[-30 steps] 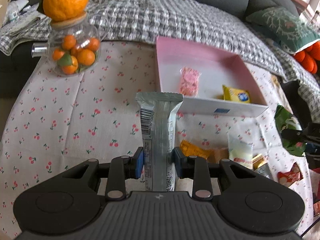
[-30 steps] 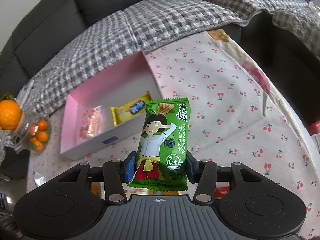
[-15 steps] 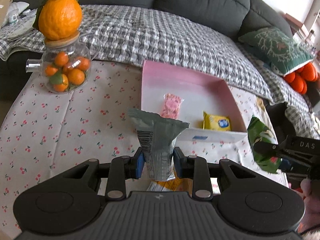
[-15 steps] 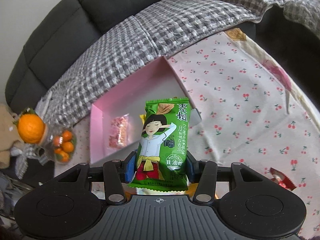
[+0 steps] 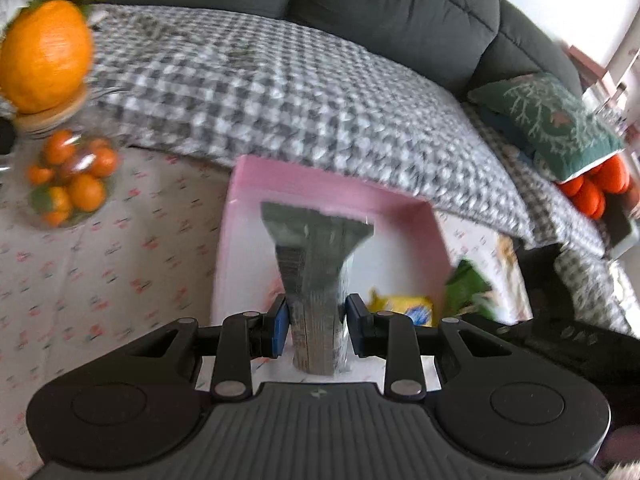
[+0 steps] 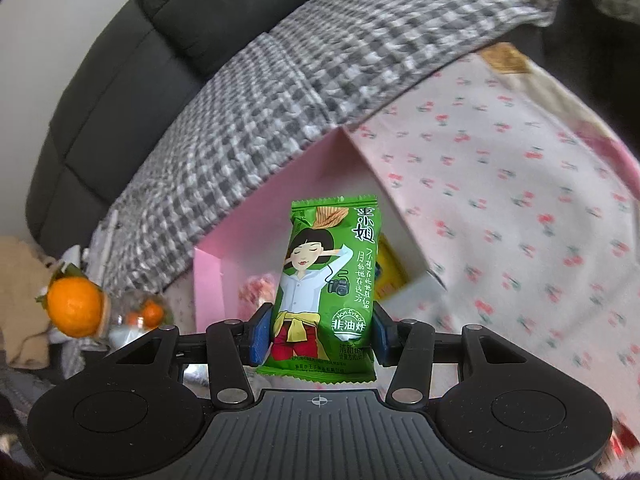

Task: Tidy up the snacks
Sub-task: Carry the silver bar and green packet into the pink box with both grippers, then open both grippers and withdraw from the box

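My left gripper (image 5: 316,326) is shut on a grey-green snack bar packet (image 5: 316,276) and holds it up in front of the pink box (image 5: 304,178). A yellow snack packet (image 5: 404,308) lies in the box. My right gripper (image 6: 318,334) is shut on a green snack packet (image 6: 328,280) with a cartoon girl, held over the same pink box (image 6: 256,240). A pink candy packet (image 6: 256,288) and the yellow packet (image 6: 390,276) lie inside. The green packet (image 5: 468,288) also shows at the right of the left wrist view.
A glass jar of small oranges (image 5: 68,180) with a big orange (image 5: 44,56) on top stands at the left on the cherry-print cloth (image 5: 100,240). A checked blanket (image 5: 300,92) covers the dark sofa behind. A green cushion (image 5: 548,120) lies at the right.
Both grippers have moved closer to the pink box with their packets still held. The box now fills more of both views.
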A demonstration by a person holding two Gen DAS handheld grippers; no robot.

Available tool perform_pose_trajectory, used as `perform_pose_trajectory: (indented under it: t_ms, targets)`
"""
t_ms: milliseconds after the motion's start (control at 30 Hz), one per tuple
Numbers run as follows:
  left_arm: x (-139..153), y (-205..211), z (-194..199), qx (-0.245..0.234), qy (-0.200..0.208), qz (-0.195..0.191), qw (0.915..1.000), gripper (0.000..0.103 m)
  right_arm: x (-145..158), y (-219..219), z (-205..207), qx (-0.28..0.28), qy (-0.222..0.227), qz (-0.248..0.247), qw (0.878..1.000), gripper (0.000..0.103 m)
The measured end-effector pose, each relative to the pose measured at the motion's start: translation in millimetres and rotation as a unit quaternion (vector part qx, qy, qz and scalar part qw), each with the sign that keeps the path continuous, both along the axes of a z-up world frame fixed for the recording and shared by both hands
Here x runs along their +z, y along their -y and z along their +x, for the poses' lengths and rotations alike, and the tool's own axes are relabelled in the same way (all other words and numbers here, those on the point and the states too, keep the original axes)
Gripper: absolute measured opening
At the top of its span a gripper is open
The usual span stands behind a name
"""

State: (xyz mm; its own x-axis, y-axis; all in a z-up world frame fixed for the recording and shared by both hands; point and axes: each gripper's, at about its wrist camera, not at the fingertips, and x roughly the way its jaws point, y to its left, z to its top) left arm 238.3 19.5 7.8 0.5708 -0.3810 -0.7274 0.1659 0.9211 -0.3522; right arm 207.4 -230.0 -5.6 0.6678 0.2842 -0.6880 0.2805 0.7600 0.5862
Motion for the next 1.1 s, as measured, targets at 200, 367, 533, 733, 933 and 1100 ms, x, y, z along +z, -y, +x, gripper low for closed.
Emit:
perform_pose_trajectory:
  t_ms: [200, 367, 533, 733, 933, 1100]
  targets:
    - [-13.1, 31.7, 37.4, -0.052, 0.0, 0.005, 0.9986, 0.013, -14.4, -6.5, 35.6, 0.028, 0.016, -0.03, 0.999, 0.048]
    - [-29.8, 49.7, 58.3, -0.06, -0.004, 0.022, 0.9979, 0.012, -29.6, -9.0, 55.8, 0.042, 0.02, -0.04, 0.998, 0.048]
    - [-43.6, 56.5, 65.8, -0.06, -0.007, 0.045, 0.9972, 0.011, -36.9, -13.0, 67.0, 0.051, 0.024, -0.073, 0.996, 0.048]
    - [-51.1, 57.0, 65.2, -0.061, -0.008, 0.049, 0.9969, 0.022, -36.4, -12.4, 71.4, 0.041, 0.033, -0.106, 0.993, 0.052]
    - [-48.0, 56.1, 63.9, -0.051, -0.001, 0.044, 0.9977, 0.038, -21.0, -4.5, 64.1, 0.025, 0.058, -0.098, 0.993, 0.069]
    - [-39.3, 48.8, 51.8, -0.046, 0.009, 0.055, 0.9974, 0.057, -7.5, -5.7, 54.0, 0.02, 0.061, -0.109, 0.992, 0.076]
